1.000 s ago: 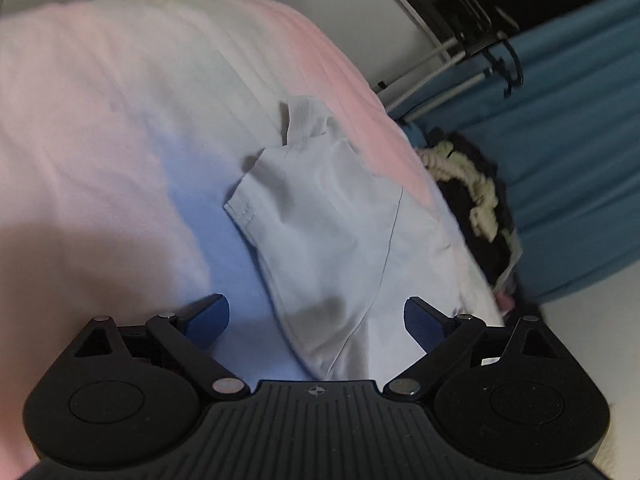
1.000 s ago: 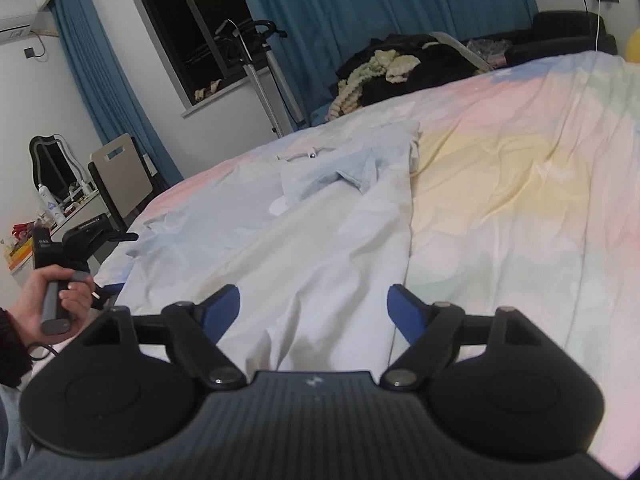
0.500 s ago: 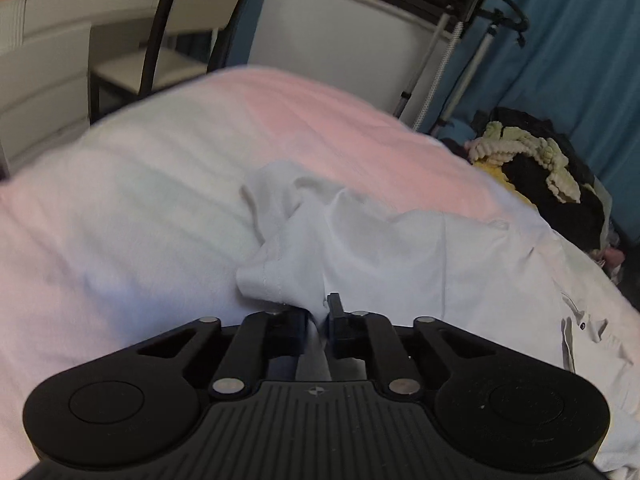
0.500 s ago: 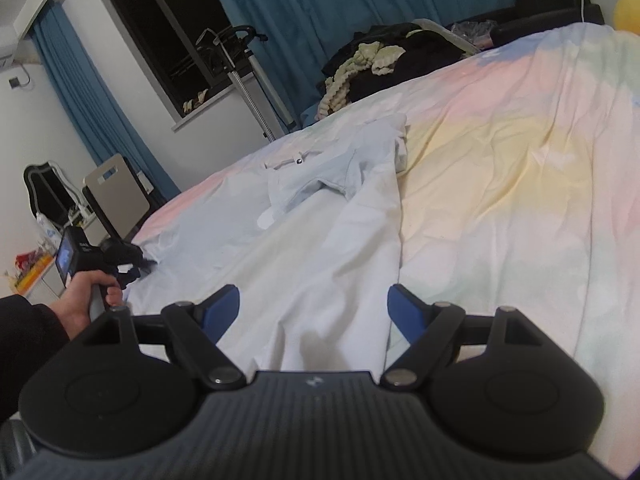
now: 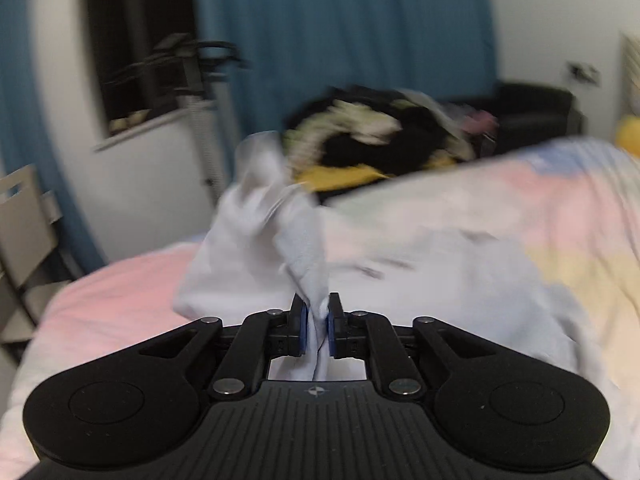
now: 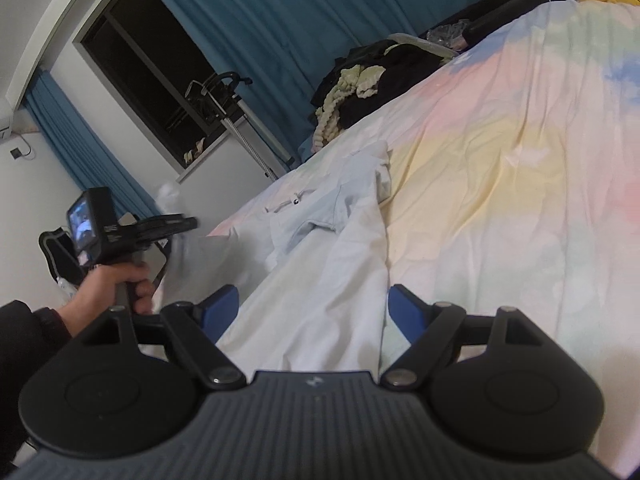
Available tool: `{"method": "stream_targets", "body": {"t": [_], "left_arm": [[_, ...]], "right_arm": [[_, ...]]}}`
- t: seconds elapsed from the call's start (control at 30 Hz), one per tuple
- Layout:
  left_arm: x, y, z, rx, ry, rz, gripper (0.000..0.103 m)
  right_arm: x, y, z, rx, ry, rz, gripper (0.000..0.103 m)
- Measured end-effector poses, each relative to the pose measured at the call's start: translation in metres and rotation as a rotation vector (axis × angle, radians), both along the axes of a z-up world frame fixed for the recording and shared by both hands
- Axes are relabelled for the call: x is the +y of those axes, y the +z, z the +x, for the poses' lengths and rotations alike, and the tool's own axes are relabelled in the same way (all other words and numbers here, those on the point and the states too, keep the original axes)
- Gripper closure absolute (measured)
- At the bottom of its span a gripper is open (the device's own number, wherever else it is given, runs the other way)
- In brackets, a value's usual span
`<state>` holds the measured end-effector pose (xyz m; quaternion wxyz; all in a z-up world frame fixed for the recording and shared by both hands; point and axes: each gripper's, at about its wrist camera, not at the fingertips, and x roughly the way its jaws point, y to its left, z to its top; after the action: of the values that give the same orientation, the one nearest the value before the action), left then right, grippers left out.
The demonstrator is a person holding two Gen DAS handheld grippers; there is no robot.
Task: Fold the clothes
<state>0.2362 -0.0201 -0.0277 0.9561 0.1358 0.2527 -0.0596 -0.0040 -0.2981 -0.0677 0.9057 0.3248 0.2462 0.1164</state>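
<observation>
The left tool (image 5: 316,322) is pinching the pale-blue cotton shirt (image 5: 256,248), lifting its sleeve; the shirt's long axis is running away from the spread right tool (image 6: 314,306).

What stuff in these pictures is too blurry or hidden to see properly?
- Left wrist view: the white shirt pinched in the left gripper is motion-blurred; which part is held is unclear.
- Left wrist view: the clothes pile is smeared, so single items can't be told apart.
- Right wrist view: the shirt's near end is hidden under the right gripper.
- Right wrist view: the left gripper's fingers blur against the cloth.
</observation>
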Motion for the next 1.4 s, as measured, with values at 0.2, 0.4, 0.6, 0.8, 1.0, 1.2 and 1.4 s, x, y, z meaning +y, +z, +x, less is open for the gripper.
{"method": "stream_targets", "body": {"t": [0.2, 0.4, 0.6, 0.8, 1.0, 1.2, 1.4], "left_arm": [[-0.031, -0.061, 0.013, 0.163, -0.010, -0.006, 0.047], [0.012, -0.036, -0.023, 0.214, -0.093, -0.022, 0.025], [0.121, -0.021, -0.107, 0.379, -0.128, -0.036, 0.023], [0.190, -0.041, -0.180, 0.599, -0.139, -0.119, 0.025], [0.188, -0.035, -0.208, 0.657, -0.216, -0.125, 0.096], [0.135, 0.030, -0.216, 0.556, -0.210, -0.077, 0.098], [0.071, 0.024, -0.248, 0.574, -0.285, -0.106, 0.098]], "right_arm": [[-0.010, -0.008, 0.004, 0.011, -0.025, -0.013, 0.020], [-0.009, -0.017, 0.017, 0.037, -0.020, -0.032, 0.020], [0.012, -0.013, 0.016, 0.032, 0.040, -0.106, 0.020], [0.031, -0.006, 0.007, 0.026, 0.089, -0.178, 0.020], [0.048, 0.000, -0.018, 0.023, 0.119, -0.256, 0.020], [0.053, -0.002, -0.031, 0.040, 0.134, -0.310, 0.020], [0.037, -0.010, -0.030, 0.095, 0.107, -0.234, 0.020]]}}
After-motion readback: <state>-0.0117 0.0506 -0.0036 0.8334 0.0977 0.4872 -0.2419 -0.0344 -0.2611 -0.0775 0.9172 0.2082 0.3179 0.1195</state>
